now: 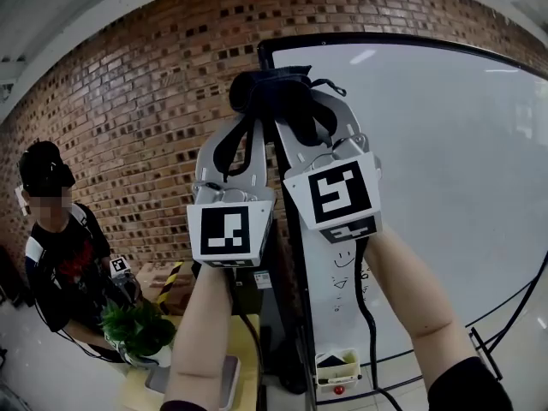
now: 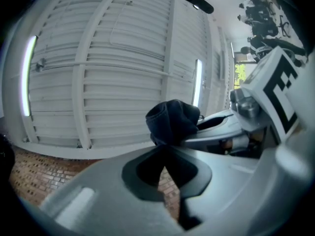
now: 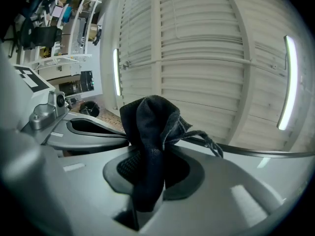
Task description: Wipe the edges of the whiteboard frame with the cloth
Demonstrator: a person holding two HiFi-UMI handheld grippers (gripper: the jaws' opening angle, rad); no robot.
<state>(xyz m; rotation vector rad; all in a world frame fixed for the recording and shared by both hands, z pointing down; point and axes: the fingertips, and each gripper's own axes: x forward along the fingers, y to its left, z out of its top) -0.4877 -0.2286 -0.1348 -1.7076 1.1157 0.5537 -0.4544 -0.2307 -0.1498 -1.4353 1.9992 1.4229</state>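
Observation:
Both grippers are raised side by side at the whiteboard's (image 1: 445, 187) upper left corner, each shut on the same dark cloth (image 1: 272, 95). My left gripper (image 1: 242, 118) pinches a strip of cloth that hangs left of the black frame edge (image 1: 291, 229). My right gripper (image 1: 306, 114) holds the bunch just inside that edge. In the left gripper view the cloth (image 2: 173, 120) bulges above the closed jaws, with the right gripper (image 2: 246, 127) alongside. The right gripper view shows the cloth (image 3: 148, 132) squeezed between its jaws and the left gripper (image 3: 78, 128) beside it.
A brick wall (image 1: 137, 127) stands behind and left of the board. At lower left a person (image 1: 60, 255) stands by a potted plant (image 1: 137, 325) on a low table (image 1: 244, 375). A small tray (image 1: 336, 368) hangs at the board's foot. Ribbed white ceiling (image 2: 123, 58) fills both gripper views.

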